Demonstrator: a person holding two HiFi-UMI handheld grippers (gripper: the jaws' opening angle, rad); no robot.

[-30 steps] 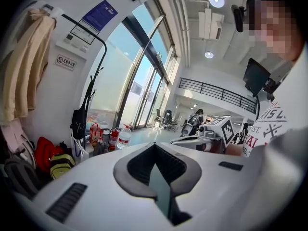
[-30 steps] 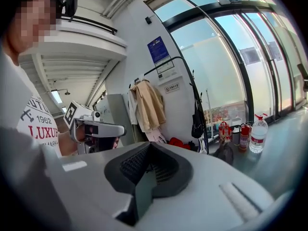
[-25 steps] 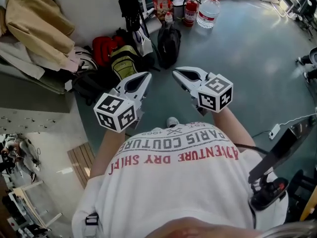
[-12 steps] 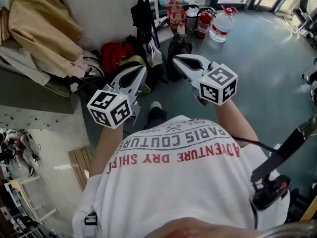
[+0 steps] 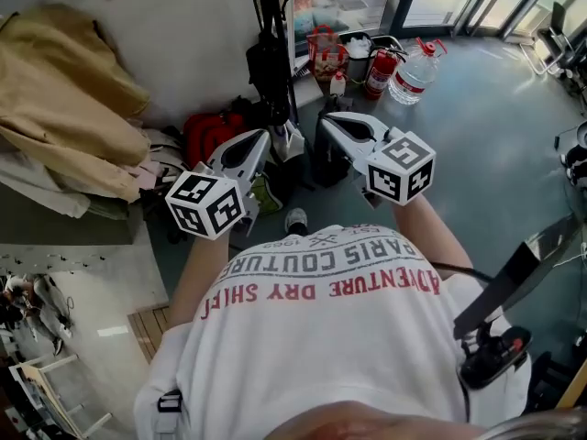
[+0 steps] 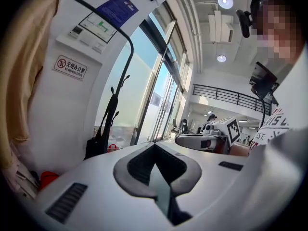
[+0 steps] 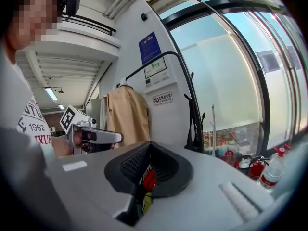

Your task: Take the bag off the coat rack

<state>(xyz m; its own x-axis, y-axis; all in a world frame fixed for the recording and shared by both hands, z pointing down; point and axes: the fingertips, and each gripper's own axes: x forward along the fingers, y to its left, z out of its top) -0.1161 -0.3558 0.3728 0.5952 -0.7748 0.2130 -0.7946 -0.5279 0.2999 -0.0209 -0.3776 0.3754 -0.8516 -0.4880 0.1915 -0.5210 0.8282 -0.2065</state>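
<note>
The smooth grey-blue floor (image 5: 495,145) carries a red fabric backpack (image 5: 206,134) left of the jaws, with a clear plastic water jug (image 5: 413,73) and a red fire extinguisher (image 5: 379,70) beyond them, to the right.

The bag (image 5: 266,71) hangs on the coat rack (image 5: 269,3); coat (image 5: 64,99) leftward.

We stand on a grey-blue floor (image 5: 500,126) beside a white wall (image 5: 188,49), with tall windows (image 7: 231,81) bringing daylight and round ceiling lights (image 6: 224,1) glowing overhead.
</note>
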